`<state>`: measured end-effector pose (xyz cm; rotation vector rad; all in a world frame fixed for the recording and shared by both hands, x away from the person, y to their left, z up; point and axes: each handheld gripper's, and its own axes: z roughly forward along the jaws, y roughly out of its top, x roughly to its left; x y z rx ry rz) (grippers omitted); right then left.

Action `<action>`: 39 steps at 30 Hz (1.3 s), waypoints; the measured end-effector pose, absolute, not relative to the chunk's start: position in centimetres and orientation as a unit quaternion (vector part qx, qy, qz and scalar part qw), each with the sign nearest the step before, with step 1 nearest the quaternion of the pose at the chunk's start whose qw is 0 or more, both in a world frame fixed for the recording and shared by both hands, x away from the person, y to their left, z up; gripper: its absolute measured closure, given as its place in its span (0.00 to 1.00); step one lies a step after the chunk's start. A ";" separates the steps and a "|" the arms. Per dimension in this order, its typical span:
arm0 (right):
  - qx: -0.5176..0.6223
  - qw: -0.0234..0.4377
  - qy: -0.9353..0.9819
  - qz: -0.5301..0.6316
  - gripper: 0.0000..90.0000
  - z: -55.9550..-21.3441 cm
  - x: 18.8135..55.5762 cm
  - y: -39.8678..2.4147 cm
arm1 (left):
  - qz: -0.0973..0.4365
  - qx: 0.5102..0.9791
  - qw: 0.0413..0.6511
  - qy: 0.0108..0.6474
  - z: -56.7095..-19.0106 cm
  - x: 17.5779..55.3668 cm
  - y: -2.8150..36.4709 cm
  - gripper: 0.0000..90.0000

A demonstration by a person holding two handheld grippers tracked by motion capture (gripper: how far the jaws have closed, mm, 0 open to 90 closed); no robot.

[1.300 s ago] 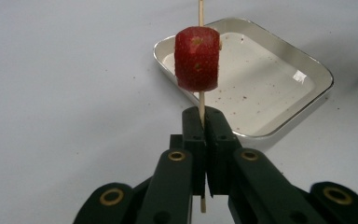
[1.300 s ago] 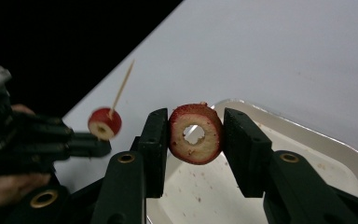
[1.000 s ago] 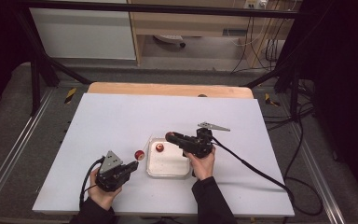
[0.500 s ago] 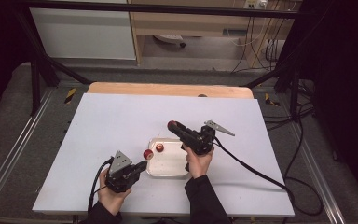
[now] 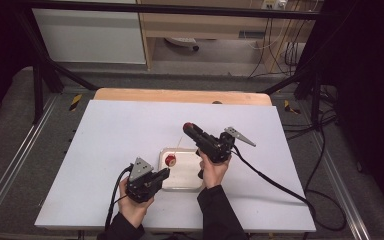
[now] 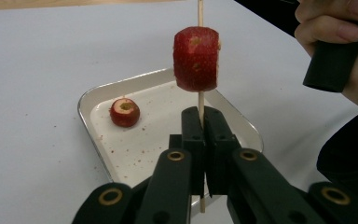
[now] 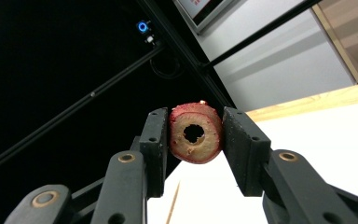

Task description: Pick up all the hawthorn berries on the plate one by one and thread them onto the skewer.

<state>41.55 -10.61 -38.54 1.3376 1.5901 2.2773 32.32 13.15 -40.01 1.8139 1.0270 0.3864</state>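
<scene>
My left tool (image 6: 204,122): clamped on skewer (image 6: 199,100) carrying one fruit piece (image 6: 196,58), above the tray (image 6: 242,128). My right tool (image 7: 196,133): gripping a cored fruit ring (image 7: 196,133), raised over the counter (image 5: 105,130), far right of tray.

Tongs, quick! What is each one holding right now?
Left tongs: shut on the wooden skewer, which has a red fruit piece threaded on it.
Right tongs: shut on a cored red fruit ring.

On the table (image 5: 105,150) sits a tray (image 6: 168,154); 1 fruit piece (image 6: 124,112) lies in it, probably near its far-left corner.
</scene>
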 end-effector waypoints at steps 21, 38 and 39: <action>0.430 0.018 0.510 0.745 0.69 -39.1 41.6 -10.3 | 0.160 0.743 0.493 0.424 -39.7 32.6 12.5 0.98; 0.431 0.007 0.512 0.743 0.70 -39.1 41.5 -10.2 | 0.164 0.738 0.496 0.427 -39.7 32.6 12.6 0.98; 0.432 0.003 0.512 0.742 0.70 -39.1 41.4 -10.2 | 0.163 0.738 0.497 0.427 -39.6 32.7 12.6 0.98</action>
